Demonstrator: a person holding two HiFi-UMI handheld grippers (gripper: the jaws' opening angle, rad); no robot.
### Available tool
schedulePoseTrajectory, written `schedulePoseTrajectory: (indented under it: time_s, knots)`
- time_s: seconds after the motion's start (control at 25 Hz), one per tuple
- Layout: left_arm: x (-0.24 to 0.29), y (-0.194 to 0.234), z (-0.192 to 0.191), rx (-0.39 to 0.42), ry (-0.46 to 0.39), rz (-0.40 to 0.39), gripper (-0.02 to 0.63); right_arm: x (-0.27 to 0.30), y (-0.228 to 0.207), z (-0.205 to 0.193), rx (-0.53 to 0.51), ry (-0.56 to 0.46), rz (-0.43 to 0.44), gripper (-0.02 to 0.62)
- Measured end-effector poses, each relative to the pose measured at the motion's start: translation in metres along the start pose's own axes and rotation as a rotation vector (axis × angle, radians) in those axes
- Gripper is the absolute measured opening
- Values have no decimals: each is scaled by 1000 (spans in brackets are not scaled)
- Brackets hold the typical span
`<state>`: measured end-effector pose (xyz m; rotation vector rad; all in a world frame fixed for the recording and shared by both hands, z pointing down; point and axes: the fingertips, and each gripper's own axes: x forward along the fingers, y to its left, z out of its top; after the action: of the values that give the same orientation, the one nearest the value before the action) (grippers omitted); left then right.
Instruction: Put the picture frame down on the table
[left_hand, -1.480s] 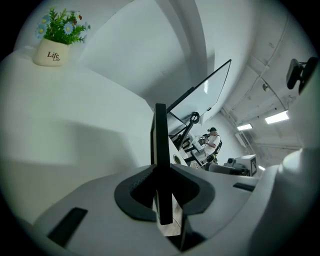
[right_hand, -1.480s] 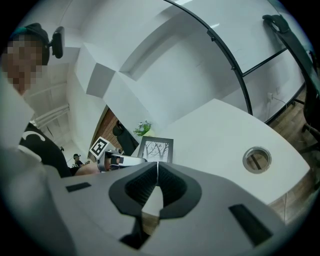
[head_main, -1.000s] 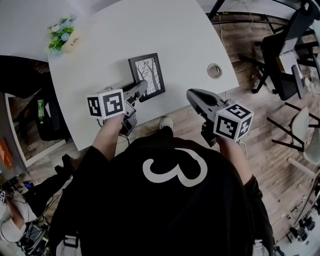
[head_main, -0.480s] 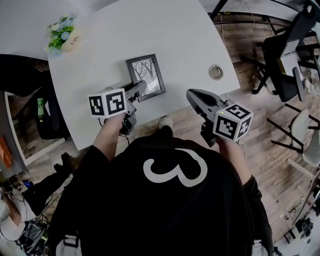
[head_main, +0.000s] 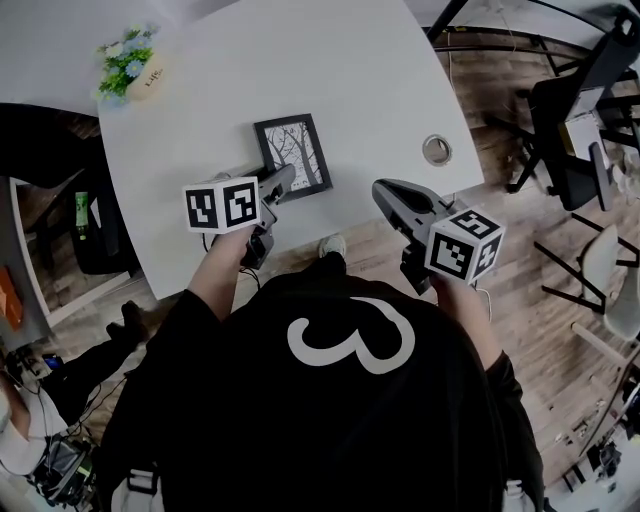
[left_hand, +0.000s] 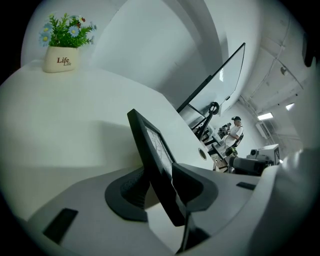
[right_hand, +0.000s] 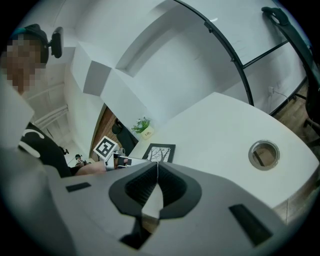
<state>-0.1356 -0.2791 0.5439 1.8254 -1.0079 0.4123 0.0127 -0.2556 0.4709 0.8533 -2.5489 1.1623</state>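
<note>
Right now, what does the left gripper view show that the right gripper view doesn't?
Only the left gripper view: the picture frame edge-on between the jaws of the left hand-held gripper, which have just been opening, and readable lettering on the flower pot. Only the right gripper view: the right hand-held gripper with its jaws shut, the left one's marker cube, and the frame's print face-on. Both: picture frame, flower pot, cable hole, table.

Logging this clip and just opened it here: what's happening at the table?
A person is setting a frame down on the white table with the left gripper. The frame's near edge stands between its jaws, which have just been opening, so it looks about released. The right gripper is shut and empty, held by the table's near edge. A flower pot sits at the far corner.
</note>
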Motion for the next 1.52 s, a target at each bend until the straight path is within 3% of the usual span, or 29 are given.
schedulePoseTrajectory:
  time_s: [0.32, 0.72, 1.32, 1.52]
  knots:
    - [3, 7, -4, 37, 20, 47, 192, 5, -4, -5, 17, 11, 4, 25]
    - [0, 14, -6, 127, 36, 101, 224, 8, -2, -3, 9, 19, -2, 25]
    - [-16, 27, -5, 96, 14, 100, 242, 20, 7, -6, -9, 54, 23, 24]
    - [-28, 13, -3, 86, -31, 58, 241, 18, 10, -3, -31, 47, 33, 24]
